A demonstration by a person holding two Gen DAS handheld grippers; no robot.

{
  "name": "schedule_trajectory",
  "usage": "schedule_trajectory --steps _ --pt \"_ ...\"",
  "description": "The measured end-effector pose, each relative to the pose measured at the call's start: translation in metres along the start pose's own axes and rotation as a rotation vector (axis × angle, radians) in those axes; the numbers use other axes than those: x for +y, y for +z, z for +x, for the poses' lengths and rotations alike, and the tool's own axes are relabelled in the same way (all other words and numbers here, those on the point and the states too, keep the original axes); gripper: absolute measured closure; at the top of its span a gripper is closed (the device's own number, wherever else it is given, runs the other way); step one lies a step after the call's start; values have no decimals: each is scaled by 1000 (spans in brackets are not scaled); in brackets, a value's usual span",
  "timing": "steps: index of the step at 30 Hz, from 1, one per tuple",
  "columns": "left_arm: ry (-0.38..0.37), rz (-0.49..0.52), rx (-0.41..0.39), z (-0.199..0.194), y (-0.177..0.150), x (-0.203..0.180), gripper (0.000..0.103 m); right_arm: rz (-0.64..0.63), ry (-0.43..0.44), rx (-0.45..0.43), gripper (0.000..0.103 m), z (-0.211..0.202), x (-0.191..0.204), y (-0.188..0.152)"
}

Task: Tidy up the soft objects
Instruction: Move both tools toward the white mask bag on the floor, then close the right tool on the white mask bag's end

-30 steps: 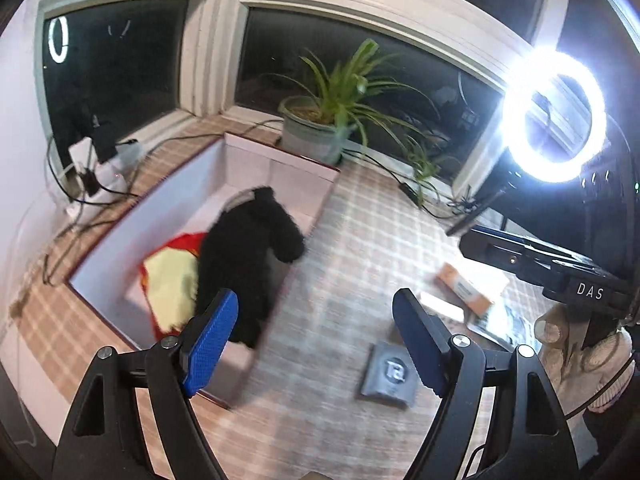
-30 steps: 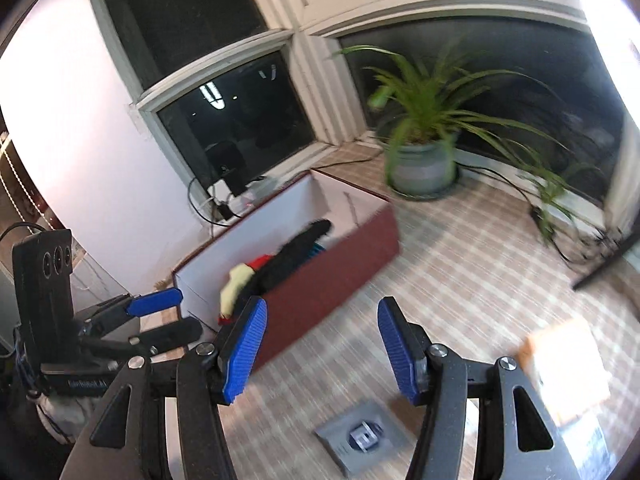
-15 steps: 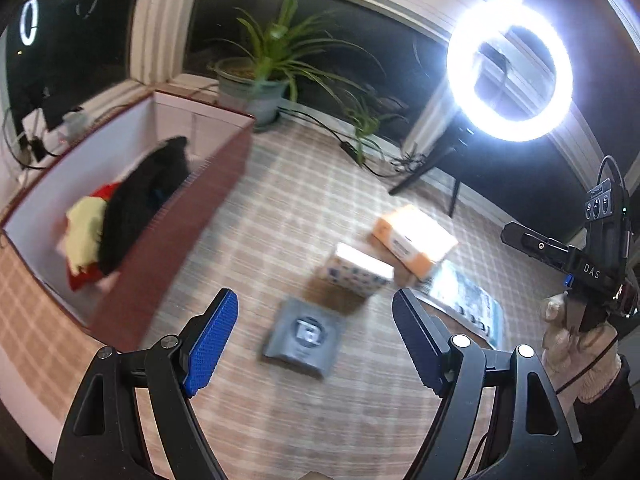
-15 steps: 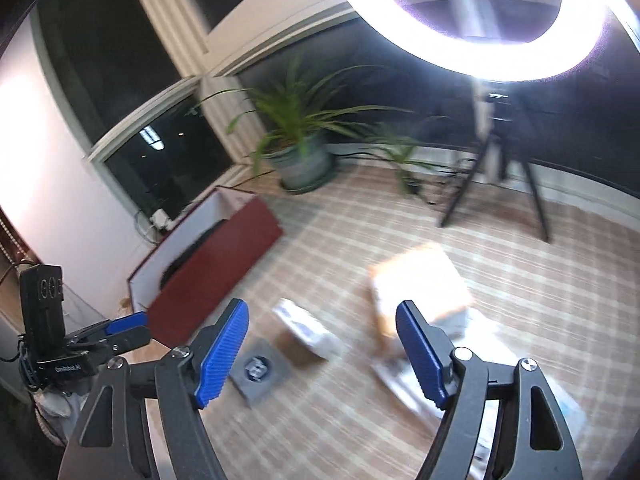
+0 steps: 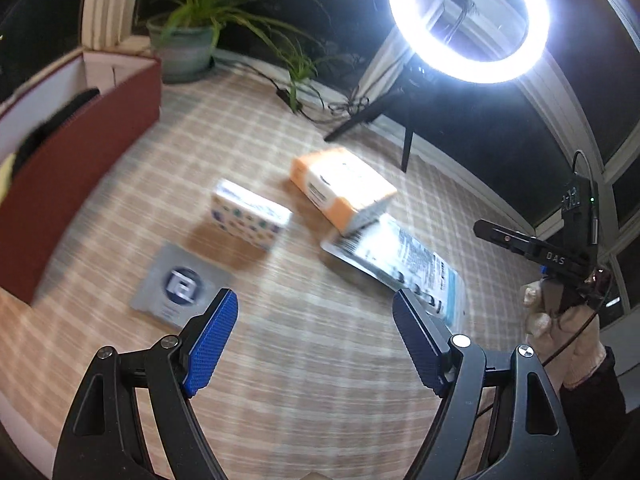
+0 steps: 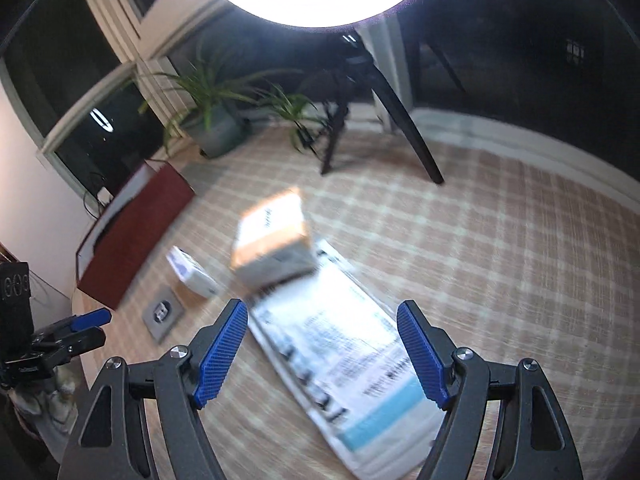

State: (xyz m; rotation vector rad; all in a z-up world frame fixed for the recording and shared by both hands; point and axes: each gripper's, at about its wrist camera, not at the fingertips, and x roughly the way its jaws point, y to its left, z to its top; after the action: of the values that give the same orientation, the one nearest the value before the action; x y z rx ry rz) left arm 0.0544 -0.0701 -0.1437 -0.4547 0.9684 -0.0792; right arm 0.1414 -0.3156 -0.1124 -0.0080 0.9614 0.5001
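Both tongs were empty. Left tongs [image 5: 314, 340] were spread wide over bare checked worktop [image 5: 320, 380], nothing between the blue pads. Right tongs [image 6: 322, 350] had just been opening and stood wide, hovering over the near end of the flat white-and-blue soft pack [image 6: 344, 360]; whether the pads touched it I couldn't tell, but they weren't pressing on it.

Layout on the worktop, from the left wrist view:
- Red-sided box [image 5: 76, 152] at far left, white inside, with a dark soft item [image 5: 60, 116] and a bit of yellow [image 5: 8, 172] showing over its rim.
- Small grey square pouch [image 5: 180, 284] with a round logo, lying flat just beyond the left pad.
- White pack with coloured dots [image 5: 250, 214] just beyond the pouch, near centre.
- Orange-and-white pack [image 5: 344, 188] right of it, its near edge resting on the far end of the flat white-and-blue pack.

Background: potted plant [image 5: 188, 40] at the far edge beside the box, lit ring light [image 5: 468, 20] on a tripod at far right. Gloved hand [image 5: 560, 332] held the right tool at the right edge of that view. Frames were motion-blurred, so print on the packs was unreadable.
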Motion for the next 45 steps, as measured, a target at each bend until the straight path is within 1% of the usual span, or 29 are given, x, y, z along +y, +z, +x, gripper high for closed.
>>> schedule_trajectory --steps 4,11,16,20,22,27,29,31,34,38,41,42,45 --pt "32 3 20 16 -5 -22 23 4 0 56 29 11 -26 -4" --pt "79 33 43 43 -8 -63 23 -68 31 135 29 31 -40 -3" --pt "98 40 71 63 -8 -79 23 -79 64 183 29 50 -55 2" --pt "109 40 94 75 -10 -85 23 -70 88 213 29 62 -65 6" --pt "100 18 107 78 -11 -82 23 -66 106 228 29 67 -70 7" --pt "50 -81 156 91 -15 -67 23 -60 151 275 29 80 -77 9" --pt "44 -99 175 96 -17 -64 23 -49 172 293 29 86 -80 11" --pt "37 -102 182 99 -18 -63 23 -33 189 312 29 93 -83 14" --pt "25 -109 191 105 -19 -64 23 -16 193 329 29 102 -88 18" --pt "-2 -118 202 115 -17 -69 23 9 243 368 29 114 -93 21" --pt "-18 -117 210 119 -15 -73 23 -2 267 390 30 119 -90 20" --pt "-20 -116 212 122 -15 -74 23 -6 282 396 31 120 -88 19" --pt "-32 -122 214 127 -14 -77 24 -26 305 410 40 120 -81 14"
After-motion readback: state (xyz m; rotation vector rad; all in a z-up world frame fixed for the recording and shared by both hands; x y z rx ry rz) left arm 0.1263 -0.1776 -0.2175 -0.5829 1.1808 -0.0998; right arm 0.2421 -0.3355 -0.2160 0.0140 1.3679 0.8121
